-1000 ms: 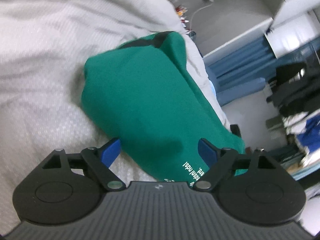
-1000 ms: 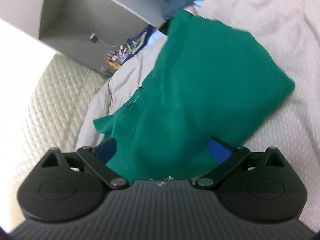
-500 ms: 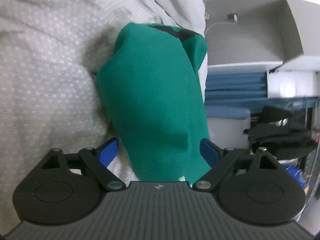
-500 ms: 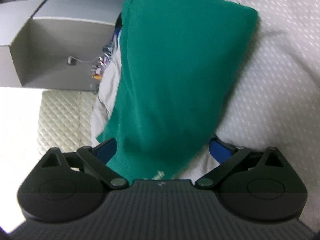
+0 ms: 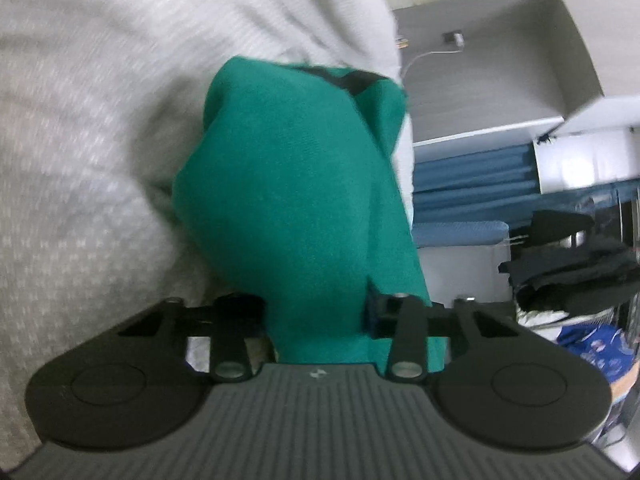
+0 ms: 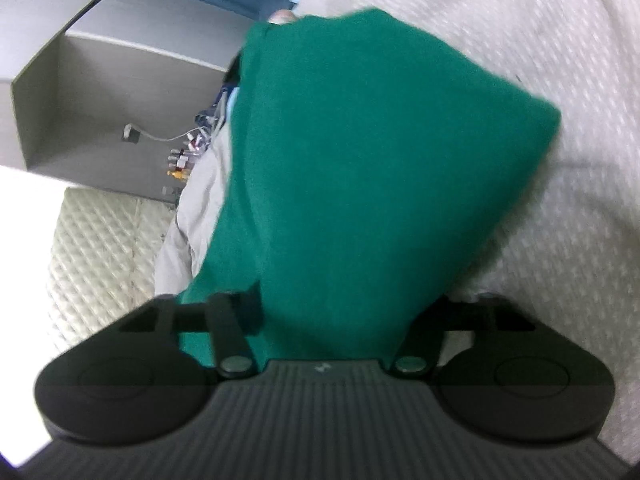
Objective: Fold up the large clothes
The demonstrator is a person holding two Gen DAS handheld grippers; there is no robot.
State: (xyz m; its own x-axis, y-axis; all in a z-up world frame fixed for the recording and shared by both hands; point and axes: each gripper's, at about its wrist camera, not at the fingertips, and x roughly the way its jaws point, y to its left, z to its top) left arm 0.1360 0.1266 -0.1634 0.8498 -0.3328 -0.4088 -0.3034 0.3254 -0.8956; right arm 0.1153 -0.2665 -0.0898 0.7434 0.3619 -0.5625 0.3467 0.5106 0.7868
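1. My left claw (image 5: 318,312) is narrowed onto a bunched edge of the large green cotton garment (image 5: 292,200); its black fingers (image 5: 244,308) press the cloth from both sides, so I read it as clamped on the fabric.
2. From that grip the green garment runs away toward 12 o'clock in the left view, ending in a rounded fold with a strip of black trim (image 5: 352,78) at about 1 o'clock.
3. The garment lies on a white textured bed cover (image 5: 80,160), which fills the view from 7 to 12 o'clock and rises in a ridge behind the cloth.
4. At 2 to 3 o'clock I see a grey open box-shaped shelf (image 5: 500,60), blue pleated curtains (image 5: 472,184) below it, and a heap of dark clothes (image 5: 572,268) at 3 o'clock.
5. My right claw (image 6: 336,320) is likewise drawn in on the same green garment (image 6: 360,180); the cloth fills the gap and covers the finger pads, so I take it as gripped, though the pads themselves are hidden.
6. In the right view the garment spreads wide toward 12 and 1 o'clock, with a folded corner at 2 o'clock resting on the white bed cover (image 6: 560,40).
7. A cream quilted headboard (image 6: 104,248) sits at 9 o'clock, and the grey shelf (image 6: 120,80) at 10 o'clock.
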